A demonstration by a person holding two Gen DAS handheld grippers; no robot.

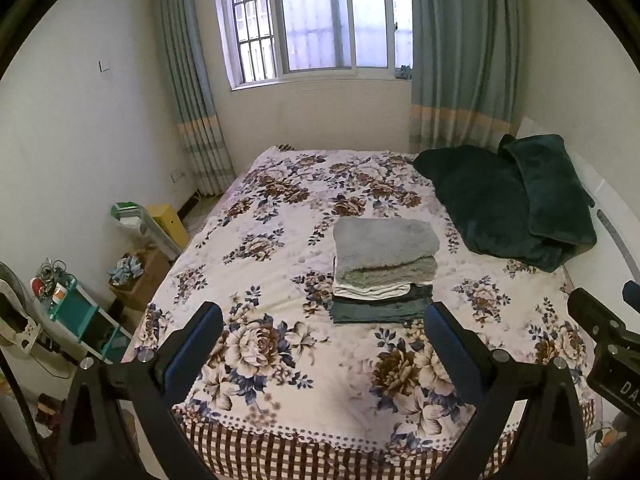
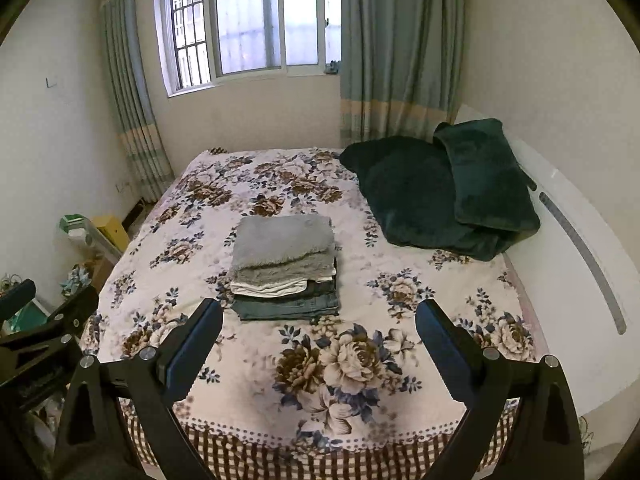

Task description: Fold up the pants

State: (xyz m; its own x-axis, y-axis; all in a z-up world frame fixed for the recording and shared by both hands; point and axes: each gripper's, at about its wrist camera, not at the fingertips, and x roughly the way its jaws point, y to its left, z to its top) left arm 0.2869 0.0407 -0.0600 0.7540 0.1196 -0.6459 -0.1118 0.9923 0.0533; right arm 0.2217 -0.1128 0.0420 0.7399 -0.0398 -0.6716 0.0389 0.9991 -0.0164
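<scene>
A stack of folded clothes (image 1: 384, 272) lies in the middle of the floral bed (image 1: 280, 248): a grey fuzzy piece on top, a white piece under it, dark green-grey pants (image 1: 380, 310) at the bottom. The stack also shows in the right wrist view (image 2: 284, 268) on the bed (image 2: 400, 320). My left gripper (image 1: 324, 340) is open and empty, held above the bed's near end, short of the stack. My right gripper (image 2: 320, 336) is open and empty, likewise short of the stack. The right gripper's body shows at the left view's right edge (image 1: 608, 340).
A dark green blanket and pillow (image 1: 512, 200) lie at the bed's far right by the white headboard (image 2: 580, 240). Left of the bed on the floor stand a teal shelf (image 1: 76, 312), boxes (image 1: 168, 220) and clutter. Window and curtains are at the back.
</scene>
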